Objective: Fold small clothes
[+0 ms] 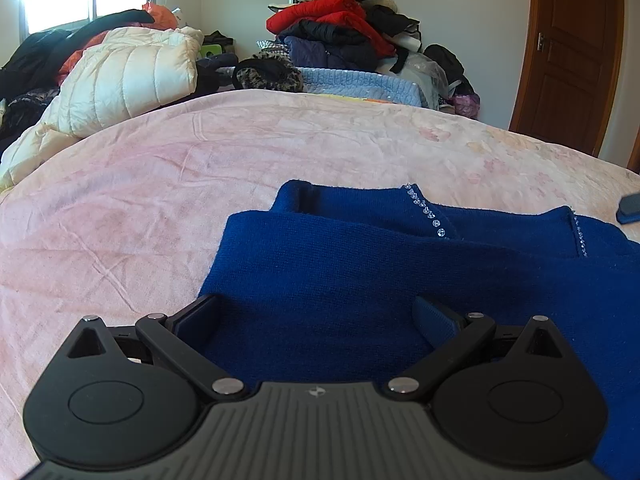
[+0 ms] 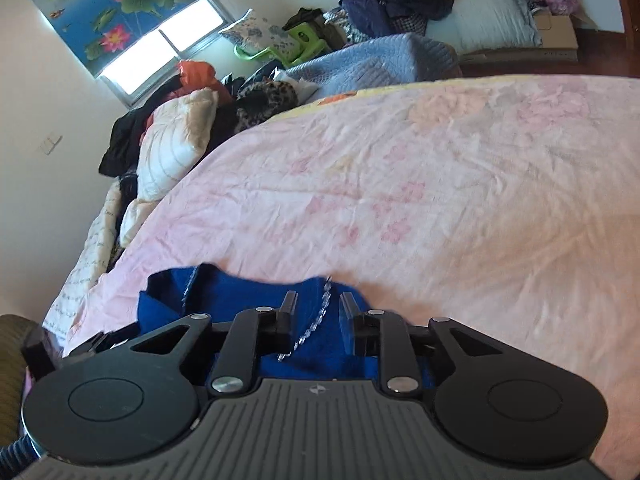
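Observation:
A dark blue knit top (image 1: 340, 280) with a rhinestone trim (image 1: 428, 212) lies partly folded on the pink floral bedsheet (image 1: 160, 180). My left gripper (image 1: 316, 312) hovers over its near part, jaws spread wide, nothing pinched between them. In the right wrist view the same blue top (image 2: 240, 292) is bunched at the sheet's (image 2: 440, 200) near left. My right gripper (image 2: 317, 306) stands over it with a narrow gap between its fingers. The rhinestone trim (image 2: 316, 320) runs through that gap, and the pads do not press on it.
A cream puffer jacket (image 1: 128, 76) and dark clothes lie at the bed's far left. A tall heap of red and dark garments (image 1: 340, 28) stands behind a light-blue quilt (image 2: 372, 64). A wooden door (image 1: 572, 52) is at the right, a window (image 2: 160, 52) at the left.

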`<state>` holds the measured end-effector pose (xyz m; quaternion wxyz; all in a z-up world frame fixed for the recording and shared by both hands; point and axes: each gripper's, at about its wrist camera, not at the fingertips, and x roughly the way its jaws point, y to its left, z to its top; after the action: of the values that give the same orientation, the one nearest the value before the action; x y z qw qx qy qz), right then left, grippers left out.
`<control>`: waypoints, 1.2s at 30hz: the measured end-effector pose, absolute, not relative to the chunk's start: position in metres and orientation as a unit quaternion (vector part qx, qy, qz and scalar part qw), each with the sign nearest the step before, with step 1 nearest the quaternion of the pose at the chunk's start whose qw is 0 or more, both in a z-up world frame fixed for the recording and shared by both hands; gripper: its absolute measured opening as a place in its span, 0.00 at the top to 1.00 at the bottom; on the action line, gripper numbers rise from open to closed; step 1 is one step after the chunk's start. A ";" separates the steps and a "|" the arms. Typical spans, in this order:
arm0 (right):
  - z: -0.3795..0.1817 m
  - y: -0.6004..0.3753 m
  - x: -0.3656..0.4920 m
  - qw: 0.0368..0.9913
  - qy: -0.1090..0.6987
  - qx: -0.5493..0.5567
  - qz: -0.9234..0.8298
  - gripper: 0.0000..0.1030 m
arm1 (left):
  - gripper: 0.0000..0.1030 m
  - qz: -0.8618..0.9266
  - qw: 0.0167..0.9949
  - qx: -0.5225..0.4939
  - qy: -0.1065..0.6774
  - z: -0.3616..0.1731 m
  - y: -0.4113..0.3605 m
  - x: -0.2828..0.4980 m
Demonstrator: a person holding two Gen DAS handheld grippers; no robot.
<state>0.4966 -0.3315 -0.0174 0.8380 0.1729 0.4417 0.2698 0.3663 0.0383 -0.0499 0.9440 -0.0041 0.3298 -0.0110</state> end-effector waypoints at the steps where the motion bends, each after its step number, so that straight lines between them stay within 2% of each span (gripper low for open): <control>1: -0.027 -0.332 0.498 0.842 0.460 0.147 0.241 0.78 | 0.00 -0.011 0.944 -0.005 0.330 -0.050 0.039 0.366; 2: -0.038 -0.337 0.499 0.847 0.473 0.129 0.208 0.87 | 0.00 -0.011 0.944 -0.005 0.330 -0.050 0.039 0.366; 3: -0.045 -0.349 0.498 0.847 0.464 0.158 0.204 0.98 | 0.00 -0.011 0.944 -0.005 0.330 -0.050 0.039 0.366; 4: -0.053 -0.362 0.499 0.832 0.471 0.216 0.198 0.99 | 0.00 -0.011 0.944 -0.006 0.330 -0.050 0.039 0.367; 6: -0.051 -0.368 0.490 0.832 0.465 0.244 0.177 0.98 | 0.00 -0.011 0.944 -0.006 0.330 -0.050 0.039 0.367; 8: -0.034 -0.359 0.468 0.857 0.436 0.209 0.178 0.84 | 0.00 -0.011 0.944 -0.006 0.330 -0.050 0.039 0.367; 10: -0.020 -0.350 0.444 0.863 0.417 0.203 0.200 0.77 | 0.00 -0.011 0.944 -0.005 0.330 -0.050 0.039 0.367; 13: -0.008 -0.328 0.409 0.868 0.409 0.166 0.228 0.77 | 0.00 -0.004 0.944 0.001 0.331 -0.050 0.037 0.367; 16: -0.014 -0.305 0.386 0.866 0.435 0.091 0.229 0.77 | 0.00 0.008 0.942 0.022 0.335 -0.048 0.032 0.364; 17: -0.022 -0.297 0.381 0.864 0.451 0.056 0.218 0.74 | 0.00 0.009 0.941 0.027 0.338 -0.047 0.032 0.363; 19: -0.029 -0.290 0.367 0.875 0.433 -0.002 0.218 0.82 | 0.00 0.011 0.938 0.029 0.344 -0.049 0.036 0.362; 24: -0.026 -0.292 0.365 0.877 0.441 0.023 0.191 0.82 | 0.00 0.007 0.936 0.008 0.353 -0.051 0.048 0.368; 25: -0.023 -0.289 0.362 0.878 0.443 0.022 0.180 0.80 | 0.00 0.009 0.935 0.017 0.354 -0.049 0.046 0.368; 29: 0.006 -0.282 0.315 0.883 0.422 0.043 0.200 0.53 | 0.00 0.045 0.939 0.017 0.340 -0.030 0.054 0.337; 31: 0.016 -0.284 0.280 0.882 0.411 0.063 0.222 0.44 | 0.00 0.039 0.946 -0.009 0.323 -0.016 0.069 0.305; 32: 0.018 -0.285 0.261 0.881 0.409 0.072 0.227 0.41 | 0.00 0.037 0.949 -0.025 0.313 -0.010 0.076 0.287; 36: 0.012 -0.295 0.199 0.868 0.427 0.113 0.226 0.41 | 0.00 0.054 0.951 -0.089 0.292 0.008 0.109 0.209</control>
<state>0.1986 -0.2947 0.0124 0.8681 0.1127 0.4273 0.2262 0.2094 0.1090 0.0079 0.9507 -0.0887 0.2922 0.0539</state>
